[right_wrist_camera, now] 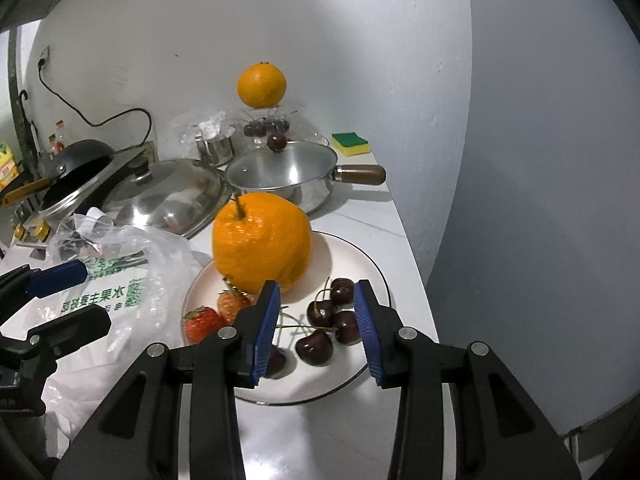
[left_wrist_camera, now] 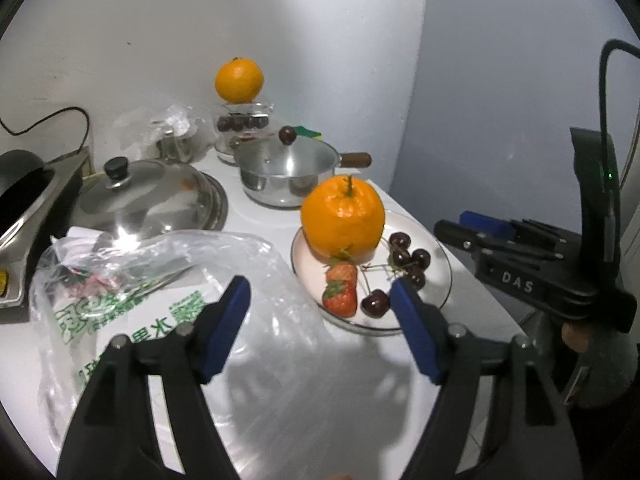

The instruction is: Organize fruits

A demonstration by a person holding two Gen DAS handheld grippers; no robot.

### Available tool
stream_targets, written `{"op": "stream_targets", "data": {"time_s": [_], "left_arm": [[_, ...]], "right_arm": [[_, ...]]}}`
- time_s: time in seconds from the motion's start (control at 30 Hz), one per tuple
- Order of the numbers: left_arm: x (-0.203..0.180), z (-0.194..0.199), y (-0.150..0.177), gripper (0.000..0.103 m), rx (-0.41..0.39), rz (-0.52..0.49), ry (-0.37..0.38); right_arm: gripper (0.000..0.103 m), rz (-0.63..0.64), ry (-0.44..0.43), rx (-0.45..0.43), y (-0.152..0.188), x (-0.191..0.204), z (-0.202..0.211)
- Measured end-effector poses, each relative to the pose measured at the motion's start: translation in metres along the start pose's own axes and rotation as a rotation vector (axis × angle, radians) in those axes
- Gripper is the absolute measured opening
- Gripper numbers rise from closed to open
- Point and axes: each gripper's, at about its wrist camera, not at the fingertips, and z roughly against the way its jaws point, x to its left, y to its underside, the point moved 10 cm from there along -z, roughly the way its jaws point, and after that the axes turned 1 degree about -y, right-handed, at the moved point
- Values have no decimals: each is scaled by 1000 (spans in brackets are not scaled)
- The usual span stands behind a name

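Observation:
A white plate (left_wrist_camera: 434, 280) (right_wrist_camera: 360, 264) holds a large orange (left_wrist_camera: 342, 216) (right_wrist_camera: 262, 242), two strawberries (left_wrist_camera: 340, 290) (right_wrist_camera: 216, 314) and several dark cherries (left_wrist_camera: 406, 258) (right_wrist_camera: 332, 316). A second orange (left_wrist_camera: 239, 79) (right_wrist_camera: 261, 85) sits on a glass jar of cherries (left_wrist_camera: 242, 126) at the back. My left gripper (left_wrist_camera: 320, 300) is open, above the plastic bag just left of the plate. My right gripper (right_wrist_camera: 316, 300) is open, hovering over the cherries on the plate's near side; it shows in the left wrist view (left_wrist_camera: 472, 232) off the counter's right.
A clear plastic bag with green print (left_wrist_camera: 168, 304) (right_wrist_camera: 120, 280) lies left of the plate. Behind stand a steel saucepan with a wooden handle (left_wrist_camera: 288, 172) (right_wrist_camera: 288, 176), a domed steel lid (left_wrist_camera: 148, 196) (right_wrist_camera: 168, 196), a sponge (right_wrist_camera: 351, 144) and a black pan (right_wrist_camera: 76, 168). The counter edge runs right of the plate.

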Motion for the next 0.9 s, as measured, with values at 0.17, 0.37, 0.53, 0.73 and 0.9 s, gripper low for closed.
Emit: {"op": "stream_targets", "data": {"time_s": [0.17, 0.37, 0.53, 0.73, 0.9], "left_arm": [[7, 20, 3, 75, -21, 5, -14], [16, 48, 5, 76, -58, 16, -35], [27, 71, 7, 83, -90, 27, -52], [38, 99, 8, 92, -127, 19, -75], [46, 118, 7, 92, -159, 22, -89]], "right_arm": [[45, 15, 3, -27, -3, 14, 19], [48, 38, 1, -62, -6, 33, 41], [48, 56, -6, -87, -8, 50, 59], [49, 68, -14, -126, -10, 73, 81], [50, 78, -17, -156, -14, 90, 97]]}}
